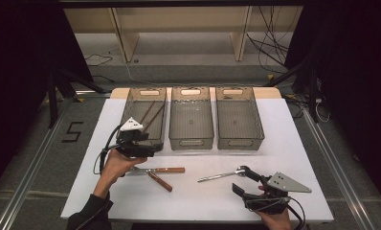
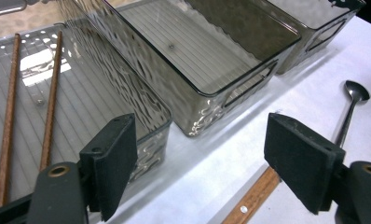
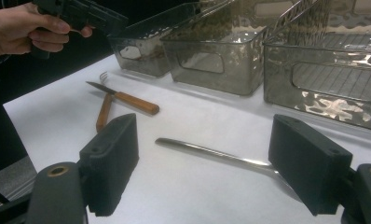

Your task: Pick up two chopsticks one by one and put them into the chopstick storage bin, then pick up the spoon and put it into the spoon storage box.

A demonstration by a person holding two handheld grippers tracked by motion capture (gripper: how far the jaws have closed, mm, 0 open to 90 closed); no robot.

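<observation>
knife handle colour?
Brown wood on the knife handle; clearest in the right gripper view.

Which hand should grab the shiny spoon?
The right tool, I'd say. Its open jaws already sit beside the spoon, with the handle running between them in the right gripper view. The left tool is up by the left bin.

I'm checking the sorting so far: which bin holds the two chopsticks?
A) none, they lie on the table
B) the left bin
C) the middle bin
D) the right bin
B: the two chopsticks lie inside the left bin, just beyond the left claw; the middle bin and right bin look empty.
</observation>
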